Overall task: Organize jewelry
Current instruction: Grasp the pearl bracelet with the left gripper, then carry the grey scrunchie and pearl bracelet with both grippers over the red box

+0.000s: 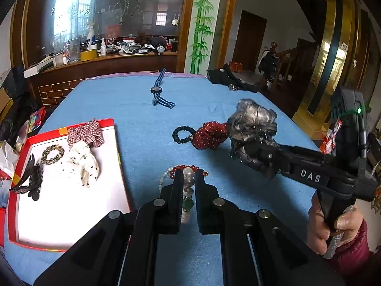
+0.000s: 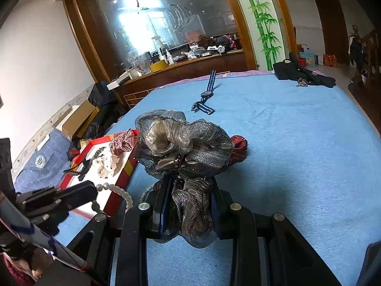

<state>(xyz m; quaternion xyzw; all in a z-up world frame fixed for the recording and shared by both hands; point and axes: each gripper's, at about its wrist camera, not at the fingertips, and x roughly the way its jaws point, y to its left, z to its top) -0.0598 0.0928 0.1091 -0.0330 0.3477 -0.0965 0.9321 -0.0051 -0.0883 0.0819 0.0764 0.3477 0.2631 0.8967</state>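
Holding two soft, light things at once, you have little weight to fight but plenty of slack. Your right gripper (image 2: 188, 205) is clamped on the silver scrunchie (image 2: 183, 143), its jaws part closed around a bunched fold of gauze, with the scrunchie raised over the blue cloth (image 2: 297, 155) near the red hair tie (image 1: 209, 134). That fabric squashes and springs back, so a grip deep in the ruffle is safer than one on a loose edge. Your left gripper (image 1: 188, 186) is nearly shut on the bead string (image 1: 188, 178), pinching one pale bead while the rest trails onto the cloth. Beads are hard, round and slick, and I judge the cord between them a surer hold.

From the left wrist you see the whole tray (image 1: 112, 128) with the plaid scrunchie (image 1: 85, 133), the white bow (image 1: 81, 164), the gold ring (image 1: 52, 153) and the black clip (image 1: 31, 178) lying in it, and much bare floor left. The right wrist shows only the tray's near corner, but it alone shows how much gauze sits between the right jaws. Both views show the watch (image 1: 158, 90) lying far up the cloth.
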